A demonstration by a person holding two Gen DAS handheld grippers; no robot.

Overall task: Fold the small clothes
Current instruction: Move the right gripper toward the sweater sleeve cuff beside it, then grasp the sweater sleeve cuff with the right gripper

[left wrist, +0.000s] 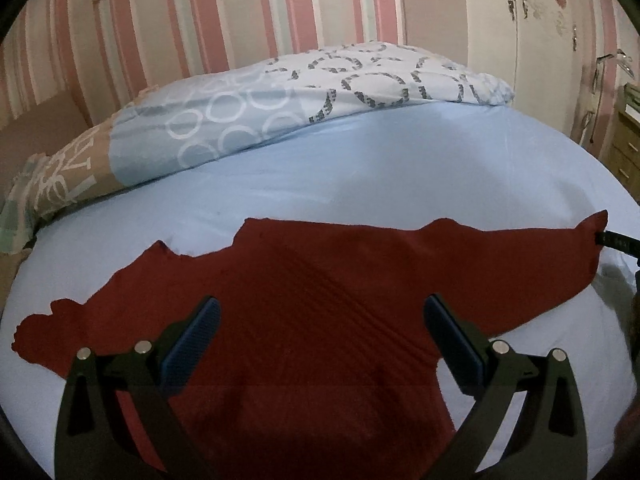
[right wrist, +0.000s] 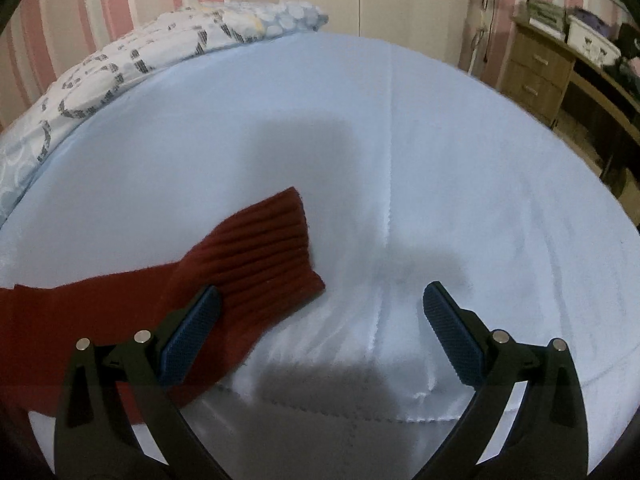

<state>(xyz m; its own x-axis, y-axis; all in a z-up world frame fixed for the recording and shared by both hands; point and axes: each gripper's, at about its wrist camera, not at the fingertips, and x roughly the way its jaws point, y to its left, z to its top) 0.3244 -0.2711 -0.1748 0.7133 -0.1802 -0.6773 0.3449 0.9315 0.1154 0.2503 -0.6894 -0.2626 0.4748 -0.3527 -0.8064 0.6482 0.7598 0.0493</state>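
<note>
Left wrist view: I see the dark red ribbed knit sweater (left wrist: pixel 320 300) spread flat on the pale blue bed sheet (left wrist: pixel 360 172), sleeves extended to both sides. My left gripper (left wrist: pixel 321 332) is released — its blue textured pads (left wrist: pixel 192 344) stand wide apart above the sweater body, holding nothing. A folded quilt with a ring pattern (left wrist: pixel 280 92) lies along the far edge of the bed, against the pink striped wall (left wrist: pixel 240 8).

Right wrist view: my right gripper (right wrist: pixel 321 320) is likewise released, jaws wide. One ribbed sleeve cuff (right wrist: pixel 272 256) of the sweater lies on the sheet near the left pad (right wrist: pixel 192 336); the right pad sits over bare sheet. A wooden drawer unit (right wrist: pixel 536 68) stands beyond the bed at the upper right.
</note>
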